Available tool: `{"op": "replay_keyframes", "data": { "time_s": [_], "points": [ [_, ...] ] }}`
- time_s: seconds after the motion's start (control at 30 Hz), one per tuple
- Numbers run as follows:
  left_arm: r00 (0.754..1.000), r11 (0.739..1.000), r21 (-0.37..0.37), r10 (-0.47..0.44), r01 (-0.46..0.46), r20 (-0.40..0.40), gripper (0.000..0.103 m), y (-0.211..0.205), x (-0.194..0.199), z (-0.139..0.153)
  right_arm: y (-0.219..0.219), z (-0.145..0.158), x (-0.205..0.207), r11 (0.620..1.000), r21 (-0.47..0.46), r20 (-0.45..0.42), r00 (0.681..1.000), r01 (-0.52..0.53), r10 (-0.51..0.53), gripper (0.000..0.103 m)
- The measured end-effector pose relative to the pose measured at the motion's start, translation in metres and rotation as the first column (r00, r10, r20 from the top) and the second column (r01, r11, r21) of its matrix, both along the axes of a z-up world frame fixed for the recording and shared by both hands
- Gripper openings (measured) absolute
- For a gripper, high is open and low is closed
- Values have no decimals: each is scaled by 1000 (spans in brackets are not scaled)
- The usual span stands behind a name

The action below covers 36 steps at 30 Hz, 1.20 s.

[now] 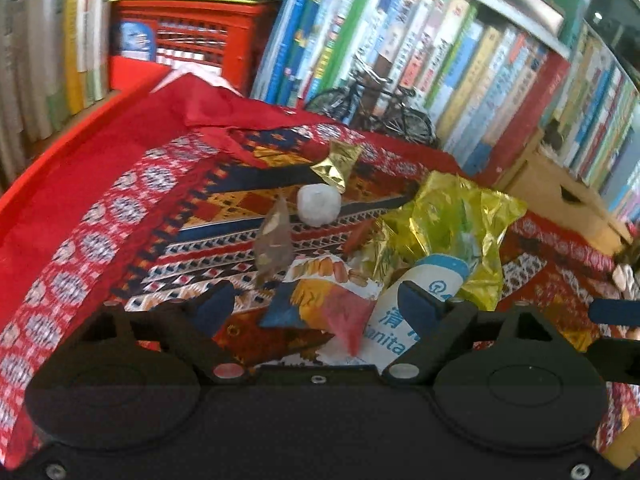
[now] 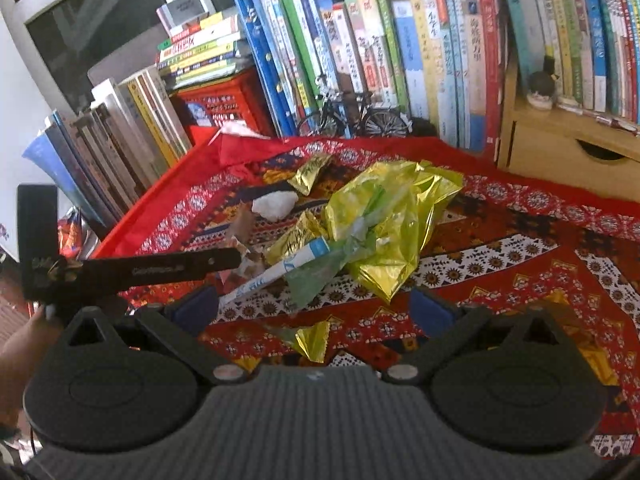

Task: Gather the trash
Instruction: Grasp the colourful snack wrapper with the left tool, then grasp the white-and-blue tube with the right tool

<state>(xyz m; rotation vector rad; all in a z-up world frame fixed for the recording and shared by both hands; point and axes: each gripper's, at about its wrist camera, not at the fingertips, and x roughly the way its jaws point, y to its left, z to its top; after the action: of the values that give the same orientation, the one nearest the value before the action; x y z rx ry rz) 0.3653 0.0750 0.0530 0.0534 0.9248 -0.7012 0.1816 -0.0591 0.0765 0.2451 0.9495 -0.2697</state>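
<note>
Trash lies on a red patterned cloth (image 1: 120, 208). My left gripper (image 1: 318, 306) is open, and a colourful snack wrapper (image 1: 328, 300) lies between its fingers, beside a white and blue packet (image 1: 400, 320). Beyond them are a crumpled yellow-green foil bag (image 1: 452, 232), a white tissue ball (image 1: 318, 204), a gold wrapper (image 1: 338, 160) and a brownish clear wrapper (image 1: 274, 240). My right gripper (image 2: 316, 308) is open just above a small gold wrapper (image 2: 312, 340). In the right wrist view the foil bag (image 2: 384, 220), the packet (image 2: 280, 272) and the tissue (image 2: 276, 204) lie ahead.
Rows of books (image 2: 400, 60) stand behind the cloth, with a red crate (image 2: 224, 104), a model bicycle (image 2: 356, 116) and a wooden drawer box (image 2: 568, 152). A person's hand (image 2: 20, 360) holds the left gripper at the left edge. An old monitor (image 2: 92, 28) stands at the back left.
</note>
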Motion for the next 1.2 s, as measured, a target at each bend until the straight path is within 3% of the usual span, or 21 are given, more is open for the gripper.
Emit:
{"op": "replay_keyframes", "data": {
  "time_s": [0.27, 0.37, 0.43, 0.63, 0.73, 0.9, 1.03, 1.2],
  "points": [
    [999, 999, 15, -31, 32, -40, 86, -9, 14, -17, 0, -9, 3, 998, 50, 0, 999, -41, 41, 103],
    [998, 999, 1, -39, 39, -55, 74, -11, 19, -21, 2, -11, 5, 997, 59, 8, 999, -50, 50, 103],
    [998, 999, 9, -33, 34, -61, 60, -12, 21, -24, 2, -13, 6, 997, 59, 5, 999, -50, 49, 103],
    [1000, 1000, 5, -14, 15, -20, 43, -10, 18, -21, 1, -18, 5, 997, 73, -6, 1000, -23, 23, 103],
    [1000, 1000, -14, 17, -17, 3, 43, -4, 17, -13, 0, -21, 10, 996, 84, -5, 1000, -25, 25, 102],
    [998, 997, -64, 54, -53, 16, 44, 14, 16, 1, 2, -33, 33, 991, 130, 10, 999, -42, 41, 91],
    [997, 995, -62, 74, -72, 35, 45, 27, 14, 5, 7, -48, 55, 982, 185, 12, 999, -40, 39, 85],
    [995, 994, -45, 101, -100, 26, 46, 41, 11, 2, 15, -71, 78, 983, 186, -26, 1000, -4, 9, 84]
  ]
}}
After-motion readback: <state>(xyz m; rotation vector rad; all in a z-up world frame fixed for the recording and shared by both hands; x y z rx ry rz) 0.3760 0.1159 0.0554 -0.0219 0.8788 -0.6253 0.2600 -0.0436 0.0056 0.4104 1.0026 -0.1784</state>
